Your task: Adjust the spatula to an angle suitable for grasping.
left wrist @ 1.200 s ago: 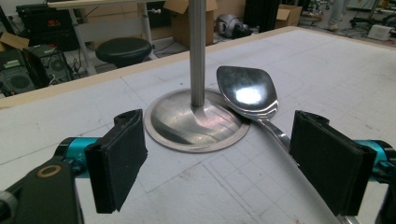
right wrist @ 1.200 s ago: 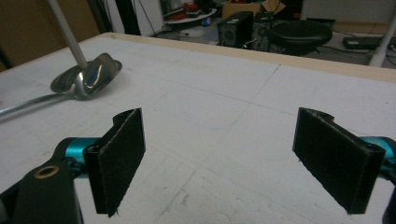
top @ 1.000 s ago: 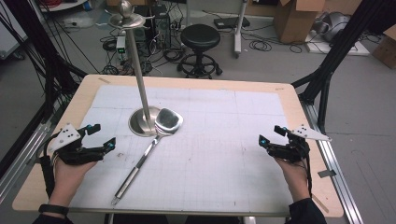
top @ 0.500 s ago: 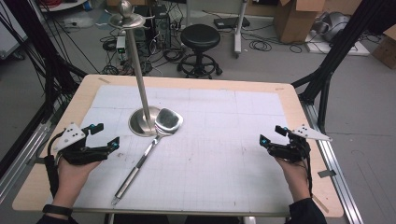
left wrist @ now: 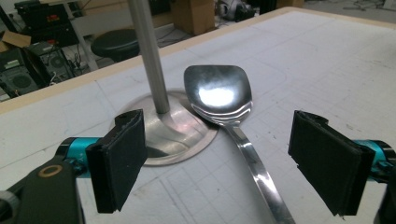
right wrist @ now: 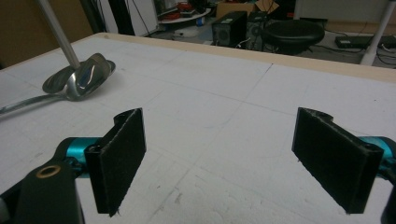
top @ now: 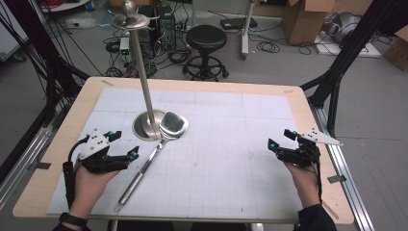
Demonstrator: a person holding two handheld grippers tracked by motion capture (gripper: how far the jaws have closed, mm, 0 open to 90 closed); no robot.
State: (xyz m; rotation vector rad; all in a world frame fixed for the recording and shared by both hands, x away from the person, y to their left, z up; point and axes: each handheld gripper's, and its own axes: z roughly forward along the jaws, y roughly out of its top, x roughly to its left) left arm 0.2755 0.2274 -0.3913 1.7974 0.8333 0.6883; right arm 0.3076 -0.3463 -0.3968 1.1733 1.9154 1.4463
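Note:
A long steel spoon [top: 173, 124] lies on the white mat [top: 231, 144]. Its bowl rests on the round base [top: 144, 129] of a metal stand, and its handle runs toward the near left. The stand's pole [top: 143, 82] rises to a small dish at the top. My left gripper [top: 124, 144] is open just left of the handle. In the left gripper view the spoon [left wrist: 217, 93] and base [left wrist: 173, 135] lie ahead of my open left gripper [left wrist: 223, 161]. My right gripper [top: 280, 138] is open over bare mat at the right. Far off to the left of the right gripper [right wrist: 224, 158] is the spoon [right wrist: 88, 77].
The mat covers most of a wooden table [top: 308, 120]. A black stool [top: 206, 41], cables, computer cases and cardboard boxes [top: 308, 19] stand on the floor beyond the far edge. Black frame struts [top: 346, 57] flank the table on both sides.
My left gripper has shifted right, closer to the spoon's handle. The right gripper has hardly moved. Spoon and stand are as before.

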